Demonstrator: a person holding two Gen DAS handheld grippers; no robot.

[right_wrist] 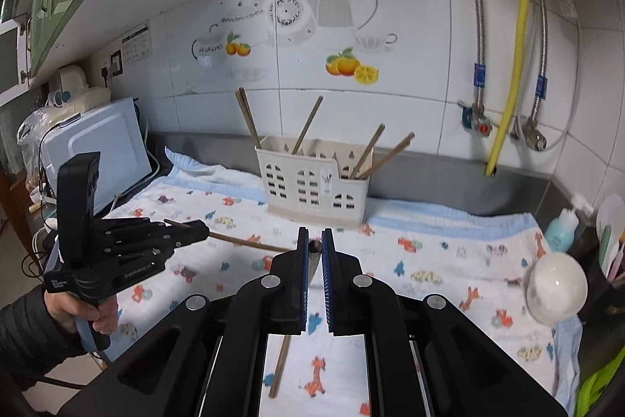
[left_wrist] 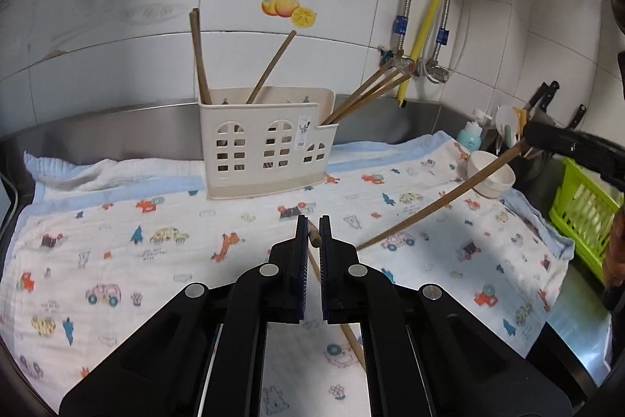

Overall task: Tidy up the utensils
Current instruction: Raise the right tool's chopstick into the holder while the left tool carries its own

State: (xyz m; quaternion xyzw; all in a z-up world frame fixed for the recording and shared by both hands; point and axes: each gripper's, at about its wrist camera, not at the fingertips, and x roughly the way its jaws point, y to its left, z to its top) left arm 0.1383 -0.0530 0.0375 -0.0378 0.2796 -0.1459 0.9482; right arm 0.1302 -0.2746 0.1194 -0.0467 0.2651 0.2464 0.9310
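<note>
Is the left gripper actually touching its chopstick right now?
Touching. In the left wrist view, the left gripper is shut on the chopstick, whose end sits pinched between the pads. The right wrist view shows it sticking out both sides.

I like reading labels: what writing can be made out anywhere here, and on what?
"GenRobot.ai": on the left hand-held gripper, side of its body.
Small white label on its handle: too blurred.
Sticker on the caddy: too small.
Wall chart by the socket: unreadable.
</note>
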